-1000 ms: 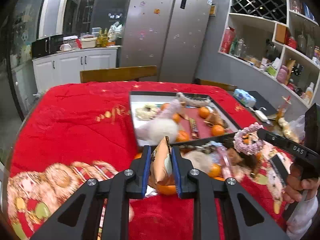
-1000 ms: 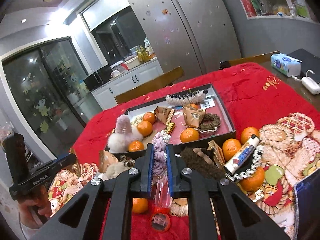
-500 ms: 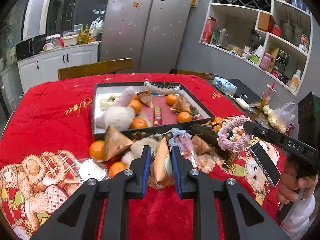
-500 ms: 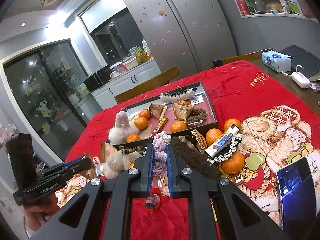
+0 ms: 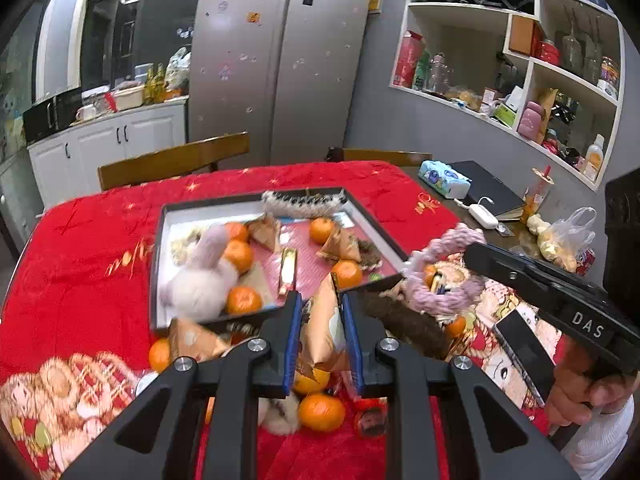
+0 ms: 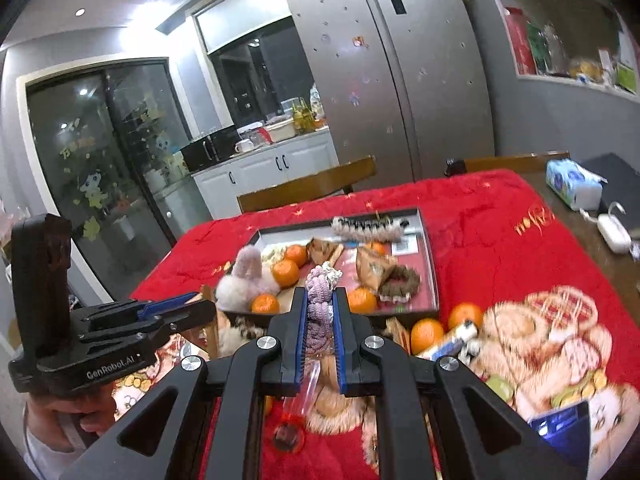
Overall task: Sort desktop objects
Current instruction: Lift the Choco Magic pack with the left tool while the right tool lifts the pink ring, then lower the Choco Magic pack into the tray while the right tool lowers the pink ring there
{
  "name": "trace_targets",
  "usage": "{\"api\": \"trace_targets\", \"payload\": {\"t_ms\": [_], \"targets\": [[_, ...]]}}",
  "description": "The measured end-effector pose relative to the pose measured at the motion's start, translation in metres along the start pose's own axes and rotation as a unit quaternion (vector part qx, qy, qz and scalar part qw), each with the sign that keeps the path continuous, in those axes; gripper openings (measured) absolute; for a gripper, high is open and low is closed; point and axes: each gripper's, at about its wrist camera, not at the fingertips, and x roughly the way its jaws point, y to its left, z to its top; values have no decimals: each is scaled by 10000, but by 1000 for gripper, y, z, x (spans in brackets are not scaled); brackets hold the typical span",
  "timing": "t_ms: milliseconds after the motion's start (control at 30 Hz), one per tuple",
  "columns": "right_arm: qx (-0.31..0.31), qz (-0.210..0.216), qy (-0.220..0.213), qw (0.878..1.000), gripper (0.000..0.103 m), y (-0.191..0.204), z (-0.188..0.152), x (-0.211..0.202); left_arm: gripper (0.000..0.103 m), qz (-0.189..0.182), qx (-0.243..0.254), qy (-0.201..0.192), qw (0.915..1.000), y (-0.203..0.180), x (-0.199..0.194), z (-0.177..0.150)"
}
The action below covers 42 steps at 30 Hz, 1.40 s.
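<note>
Crinkly tan packet (image 5: 322, 330); knitted lilac ring (image 6: 319, 312).

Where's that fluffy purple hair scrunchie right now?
The purple scrunchie is pinched in the right gripper, lifted off the red cloth in front of the black tray. In the left wrist view it hangs at right, by the tray's near corner.
</note>
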Motion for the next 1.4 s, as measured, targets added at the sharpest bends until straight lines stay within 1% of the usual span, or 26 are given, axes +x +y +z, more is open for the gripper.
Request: {"api": "trace_targets", "payload": {"t_ms": [167, 233, 333, 467, 667, 767, 967, 1267, 1400], "targets": [[-87, 54, -111, 9999, 12, 0, 21, 5, 22, 71, 109, -62, 9999, -9, 9, 17], [-129, 59, -158, 9998, 12, 1, 27, 5, 22, 106, 82, -90, 9999, -10, 11, 22], [-182, 72, -221, 9996, 12, 2, 38, 7, 22, 224, 110, -94, 9996, -12, 17, 30], [-175, 64, -279, 9994, 12, 0, 49, 12, 22, 251, 126, -61, 9996, -12, 28, 38], [-263, -88, -342, 9990, 12, -1, 59, 21, 22, 216, 79, -75, 9997, -8, 46, 53], [-180, -140, -375, 9990, 12, -5, 66, 30, 22, 219, 11, -136, 9997, -1, 54, 65], [-16, -157, -261, 9995, 12, -20, 74, 55, 22, 268, -66, -229, 9994, 11, 73, 86], [26, -164, -68, 9998, 12, -32, 80, 91, 22, 284, -130, -117, 9994, 24, 114, 103], [20, -220, -46, 9997, 12, -37, 83, 102, 22, 309, -173, 4, 9994, 31, 134, 104]]}}
